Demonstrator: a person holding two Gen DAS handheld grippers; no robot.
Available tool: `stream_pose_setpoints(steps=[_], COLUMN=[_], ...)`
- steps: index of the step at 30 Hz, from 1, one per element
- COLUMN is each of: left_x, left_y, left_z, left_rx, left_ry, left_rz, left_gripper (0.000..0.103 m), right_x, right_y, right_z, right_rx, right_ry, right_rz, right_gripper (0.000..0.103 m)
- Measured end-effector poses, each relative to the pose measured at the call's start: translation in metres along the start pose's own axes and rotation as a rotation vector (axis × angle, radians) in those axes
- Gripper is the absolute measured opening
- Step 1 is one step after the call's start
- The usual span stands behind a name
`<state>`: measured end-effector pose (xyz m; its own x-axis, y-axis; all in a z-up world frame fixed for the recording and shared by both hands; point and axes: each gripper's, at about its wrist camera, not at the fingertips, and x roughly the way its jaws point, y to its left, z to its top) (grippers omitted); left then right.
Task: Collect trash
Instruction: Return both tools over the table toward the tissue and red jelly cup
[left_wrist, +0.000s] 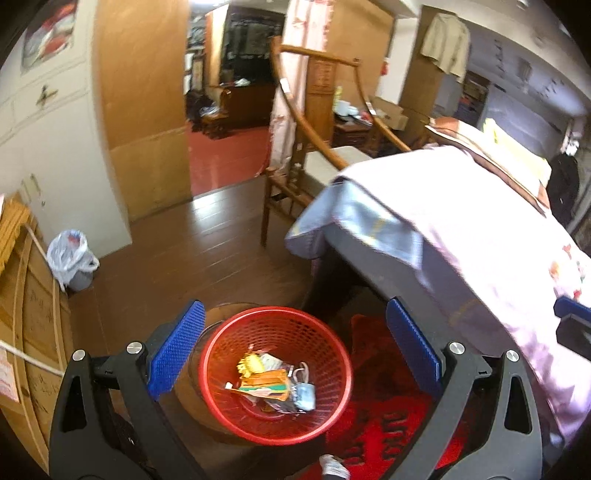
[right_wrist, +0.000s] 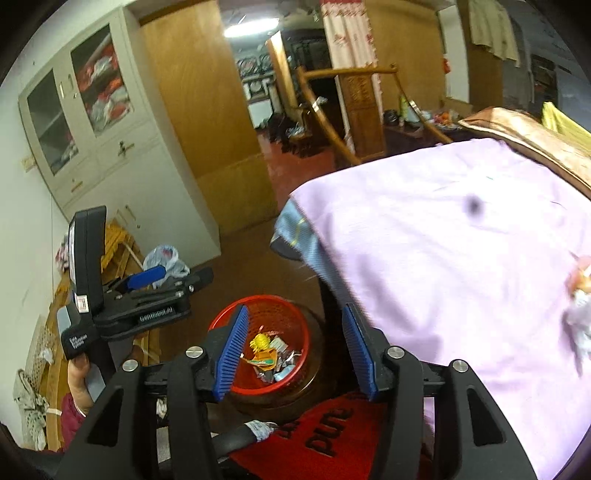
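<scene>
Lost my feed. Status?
Both grippers, left and right, open, empty. Red basket holds wrappers. Crumpled trash remains on bed. Nothing blocking.

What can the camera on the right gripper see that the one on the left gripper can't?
Only the right wrist view shows the left gripper from the side, with the hand holding it, the glass-door cabinet and crumpled trash on the pink cloth.

Only the left wrist view shows the chair's seat and the wooden crate close by.

Both show the red basket holding wrappers, the red mat, the white plastic bag and the doorway. Both grippers are open and hold nothing.
</scene>
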<state>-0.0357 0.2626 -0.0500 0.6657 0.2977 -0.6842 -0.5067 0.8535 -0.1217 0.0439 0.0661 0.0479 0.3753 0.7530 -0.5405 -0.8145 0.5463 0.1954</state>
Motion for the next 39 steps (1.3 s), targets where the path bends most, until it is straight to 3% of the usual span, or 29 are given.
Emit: stream_pose_setpoints(steps=[9, 22, 24, 31, 33, 39], left_x=[-0.007, 0.026, 0.030, 0.043, 0.047, 0.062], left_y=[-0.095, -0.276, -0.307, -0.383, -0.400, -0.422], left_z=[-0.005, -0.010, -0.011, -0.017, -0.018, -0.007], left_rx=[0.165, 0.446, 0.497, 0.596, 0.617, 0.603], left_ry=[0.031, 0.092, 0.091, 0.120, 0.129, 0.147], left_rz=[-0.108, -0.283, -0.307, -0.392, -0.408, -0.408], left_gripper=[0.096, 0.096, 0.096, 0.096, 0.096, 0.096], right_x=[-0.069, -0.142, -0.148, -0.149, -0.145, -0.144], right_y=[-0.086, -0.249, -0.269, -0.299, -0.302, -0.304], right_z=[-0.029, -0.091, -0.098, -0.115, -0.115, -0.118], right_rx=[0.140, 0.439, 0.472, 0.539, 0.545, 0.558], right_ry=[-0.126, -0.233, -0.239, -0.234, -0.232, -0.226], right_rz=[-0.089, -0.406, -0.450, -0.482, -0.495, -0.495], right_gripper=[0.061, 0.070, 0.075, 0.081, 0.087, 0.091])
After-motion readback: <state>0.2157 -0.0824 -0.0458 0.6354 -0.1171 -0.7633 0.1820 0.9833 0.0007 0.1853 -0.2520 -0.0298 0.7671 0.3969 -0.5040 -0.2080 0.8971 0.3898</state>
